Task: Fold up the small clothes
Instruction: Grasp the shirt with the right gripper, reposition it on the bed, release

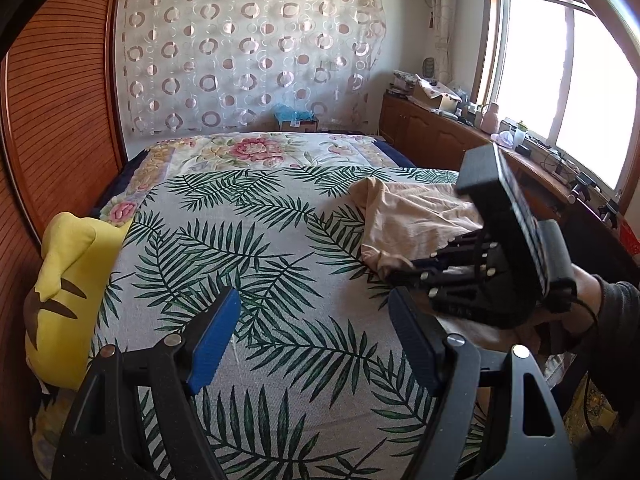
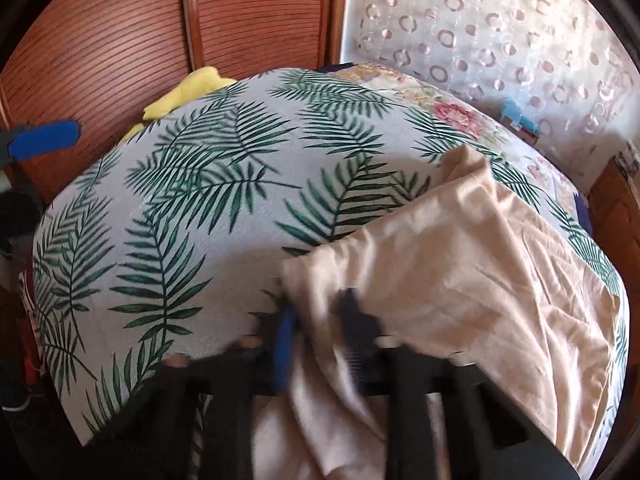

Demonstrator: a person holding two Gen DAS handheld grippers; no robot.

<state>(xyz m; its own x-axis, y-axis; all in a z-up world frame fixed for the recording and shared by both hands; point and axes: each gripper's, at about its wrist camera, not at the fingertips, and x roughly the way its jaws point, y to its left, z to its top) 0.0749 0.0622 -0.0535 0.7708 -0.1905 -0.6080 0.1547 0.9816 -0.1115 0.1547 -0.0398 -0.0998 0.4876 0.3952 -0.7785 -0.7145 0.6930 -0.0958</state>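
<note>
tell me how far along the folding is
Early. Done: nothing folded; the beige garment lies rumpled on the bed. In hand: the right gripper is shut on its near edge. Left: the left gripper is open, holding nothing; spreading and every fold remain.
</note>
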